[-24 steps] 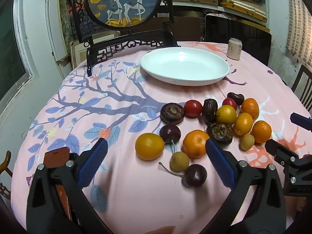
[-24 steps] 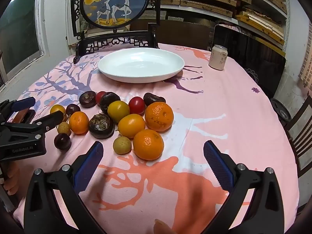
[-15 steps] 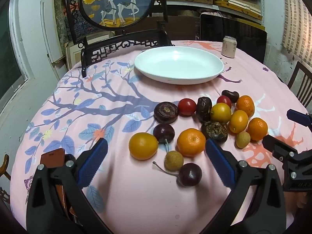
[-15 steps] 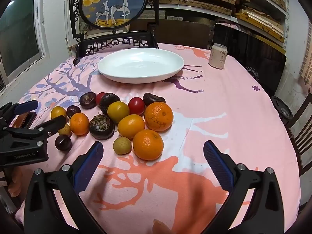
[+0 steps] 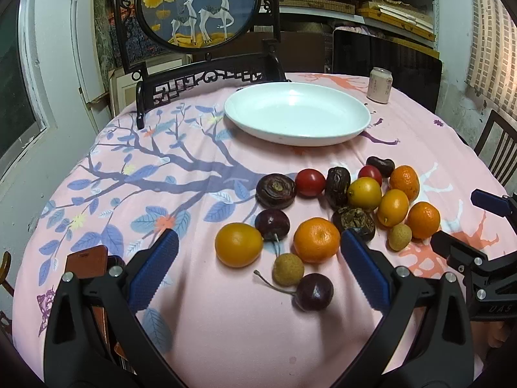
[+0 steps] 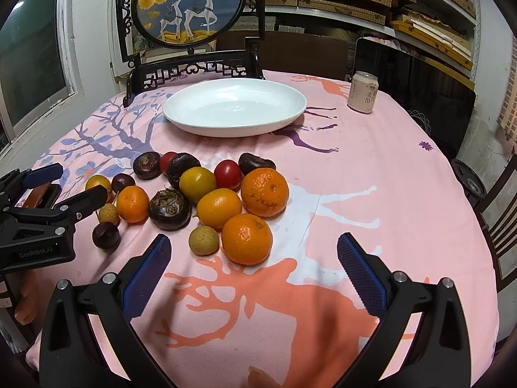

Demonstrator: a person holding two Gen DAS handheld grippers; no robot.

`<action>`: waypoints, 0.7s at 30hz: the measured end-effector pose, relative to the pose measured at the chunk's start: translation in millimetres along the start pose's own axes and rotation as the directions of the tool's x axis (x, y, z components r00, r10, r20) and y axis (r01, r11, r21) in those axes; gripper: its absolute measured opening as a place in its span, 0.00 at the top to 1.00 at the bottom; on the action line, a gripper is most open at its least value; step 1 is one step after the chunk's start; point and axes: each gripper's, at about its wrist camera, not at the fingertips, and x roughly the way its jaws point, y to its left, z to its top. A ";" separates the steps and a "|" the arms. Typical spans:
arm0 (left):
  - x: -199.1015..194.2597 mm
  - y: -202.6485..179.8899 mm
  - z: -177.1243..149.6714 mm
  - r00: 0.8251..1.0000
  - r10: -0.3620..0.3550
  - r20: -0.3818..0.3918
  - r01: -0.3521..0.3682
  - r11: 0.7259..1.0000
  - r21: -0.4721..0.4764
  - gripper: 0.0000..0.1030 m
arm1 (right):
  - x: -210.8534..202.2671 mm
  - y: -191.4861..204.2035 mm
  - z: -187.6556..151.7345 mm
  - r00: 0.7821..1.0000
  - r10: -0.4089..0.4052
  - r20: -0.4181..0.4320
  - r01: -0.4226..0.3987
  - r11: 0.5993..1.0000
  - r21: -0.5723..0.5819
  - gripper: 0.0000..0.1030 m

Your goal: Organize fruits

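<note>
Both sets of tongs gape wide and empty, left gripper (image 5: 258, 268) and right gripper (image 6: 253, 266) poised at the table's near edge over the loose fruits (image 6: 206, 194), white plate (image 6: 235, 110) waiting toward the far edge.

left gripper (image 5: 258, 258) agape; right gripper (image 6: 253, 262) agape

Brown phone (image 5: 89, 260) half behind left finger, can (image 6: 362, 92) lettering too small — right gripper (image 5: 478, 226) edge-cropped

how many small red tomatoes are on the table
2, both at the plate-side edge of the fruit pile: one small red tomato beside the yellow fruit, the other half hidden behind a dark fruit. More could be hidden.
</note>
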 end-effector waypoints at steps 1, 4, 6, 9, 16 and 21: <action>0.5 -0.7 -0.5 1.000 -0.001 -0.003 0.001 1.000 0.005 0.02 | 0.3 0.0 0.1 1.000 0.000 0.000 0.000 1.000 0.000 0.01; 1.0 -2.4 -0.8 1.000 0.011 -0.006 -0.011 1.000 0.020 0.02 | -0.2 -0.4 0.3 1.000 0.000 -0.002 0.000 1.000 0.003 0.01; 1.1 -3.5 -1.2 1.000 0.018 -0.007 -0.018 0.999 0.026 0.02 | -0.6 -1.5 0.4 1.000 0.003 -0.002 -0.003 1.000 0.009 0.01; 2.3 -2.6 -1.2 1.000 0.022 -0.014 -0.021 1.000 0.023 0.02 | -0.8 -2.9 0.5 1.000 0.009 -0.004 -0.009 1.000 0.016 0.01; 4.0 -0.3 -1.4 0.999 0.025 -0.024 -0.025 1.000 0.013 0.02 | -1.3 -3.2 0.5 1.000 0.017 -0.005 -0.017 1.000 0.017 0.01; 3.9 0.4 -1.7 0.999 0.028 -0.025 -0.027 0.999 0.020 0.02 | -1.3 -3.0 0.6 1.000 0.017 -0.005 -0.017 1.000 0.017 0.01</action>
